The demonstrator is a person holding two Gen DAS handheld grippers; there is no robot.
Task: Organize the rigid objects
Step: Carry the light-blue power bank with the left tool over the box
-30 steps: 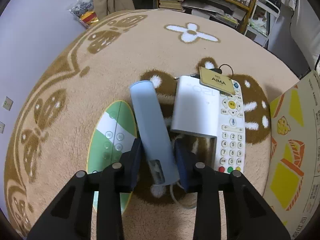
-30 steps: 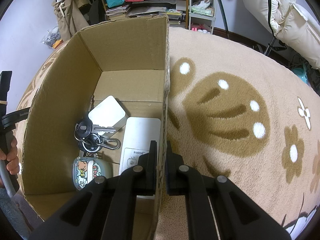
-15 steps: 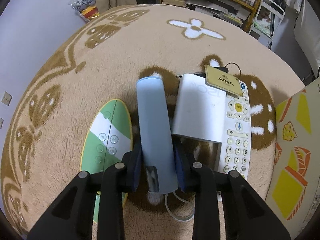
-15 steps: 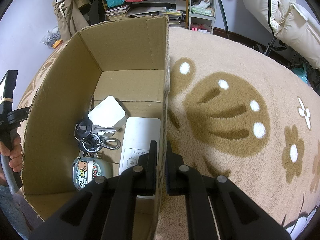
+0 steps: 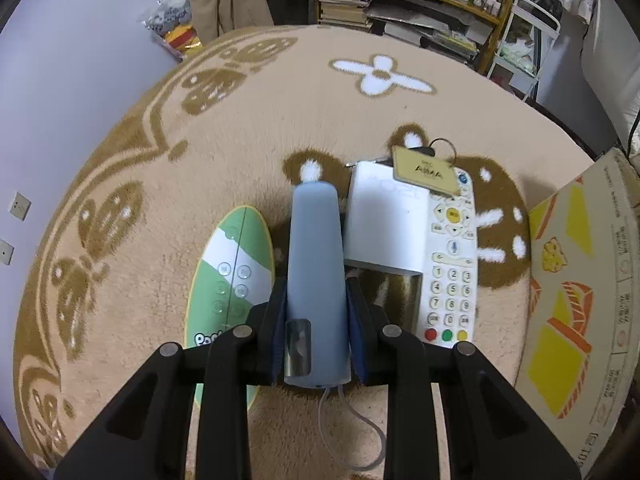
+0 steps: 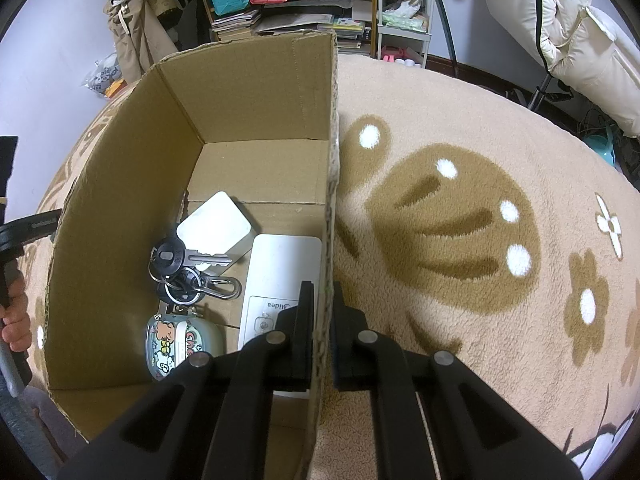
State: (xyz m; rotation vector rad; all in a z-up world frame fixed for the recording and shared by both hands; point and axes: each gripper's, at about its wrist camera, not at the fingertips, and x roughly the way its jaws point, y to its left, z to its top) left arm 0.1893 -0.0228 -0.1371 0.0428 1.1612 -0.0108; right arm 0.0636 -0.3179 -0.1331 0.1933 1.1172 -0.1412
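Observation:
My left gripper (image 5: 316,308) is shut on a long grey-blue device (image 5: 316,264) with a thin loop cord, lifted a little off the rug. Below it lie a green oval remote (image 5: 232,276), a white box (image 5: 386,220), a white button remote (image 5: 452,264) and a tan key tag (image 5: 424,171). My right gripper (image 6: 320,300) is shut on the right wall of the cardboard box (image 6: 240,92). Inside the box lie a white charger (image 6: 214,228), keys (image 6: 188,268), a white Midea remote (image 6: 276,276) and a cartoon case (image 6: 180,340).
The printed outside of the cardboard box (image 5: 580,300) stands at the right of the left wrist view. A shelf with books (image 5: 400,4) and a white cart (image 6: 402,4) line the rug's far edge. A person's hand (image 6: 14,316) holds the left gripper beside the box.
My left gripper closed onto the grey-blue device and has raised it, so the rug objects look farther away. The right gripper has kept its hold on the box wall.

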